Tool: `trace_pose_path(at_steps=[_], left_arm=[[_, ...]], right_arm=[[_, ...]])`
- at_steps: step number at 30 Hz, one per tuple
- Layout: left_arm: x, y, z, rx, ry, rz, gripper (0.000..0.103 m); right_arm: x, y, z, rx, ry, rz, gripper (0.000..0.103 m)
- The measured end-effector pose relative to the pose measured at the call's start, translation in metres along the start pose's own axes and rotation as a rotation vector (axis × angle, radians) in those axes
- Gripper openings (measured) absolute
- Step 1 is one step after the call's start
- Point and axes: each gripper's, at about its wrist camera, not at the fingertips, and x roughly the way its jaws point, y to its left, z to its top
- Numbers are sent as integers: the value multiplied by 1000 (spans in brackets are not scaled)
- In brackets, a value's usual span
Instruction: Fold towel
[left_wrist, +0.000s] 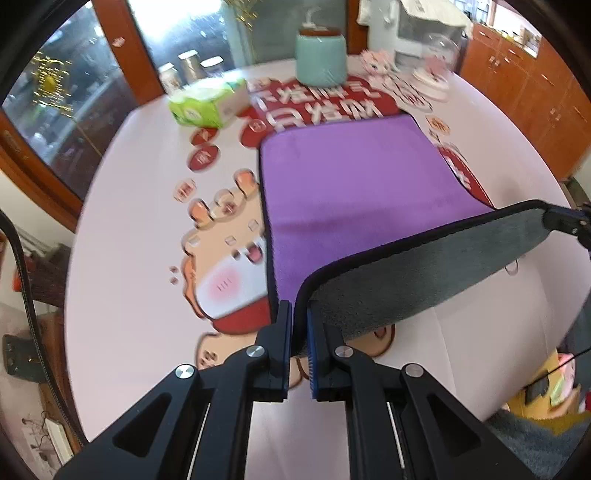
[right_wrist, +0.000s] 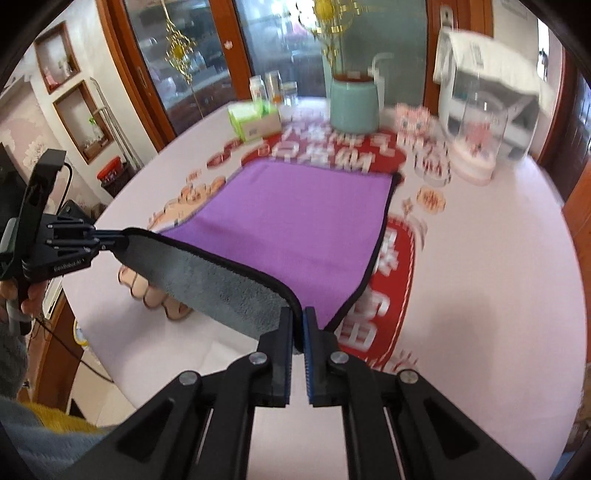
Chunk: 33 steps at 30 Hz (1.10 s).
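A: Report the towel (left_wrist: 351, 177) position.

B: The towel lies on the desk (left_wrist: 140, 229), purple face up, over a red-and-white printed cover. Its near edge is lifted clear of the desk and turned so the grey underside (right_wrist: 218, 280) faces the cameras. A dark trim runs along the border.

A: State of the left gripper (left_wrist: 300, 317)?

B: Jaws closed to a narrow gap on the towel's near left corner. The trim passes between the 2 blue pads.

A: And the right gripper (right_wrist: 298, 321)?

B: Same condition: jaws pinched on the near right corner, fabric clamped between the pads. The lifted edge spans between the 2 grippers, sagging slightly in the middle. In the right wrist view the left gripper shows at the left border, a hand (right_wrist: 22, 295) on its handle.

A: Other items on the desk?

B: A teal jar (left_wrist: 320, 55) at the far side, beyond the towel. A green tissue pack (left_wrist: 207, 101) to its left. A clear dome (right_wrist: 480, 136) on a pink base to its right, beside a white appliance (right_wrist: 491, 92). All stand well apart from the towel. Both views are motion-blurred.
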Motion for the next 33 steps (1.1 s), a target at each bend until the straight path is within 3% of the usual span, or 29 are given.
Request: trace_pose_path(at_steps=[8,13,26,33], left_arm=[[-13,3,49,-44,-73,101,6],[-2,11,88,-46,-89,124,6],[83,33,180,-64,-36,114,6],[140,41,200,-99,20,98,6]], right_arm=[[-4,-13,47,-15,-62,-64,5],[9,-22,74,-12,-81,-114,5],[75,-64,142,106,-75,-204,5],[127,-81,159,137,-27,-246,5]])
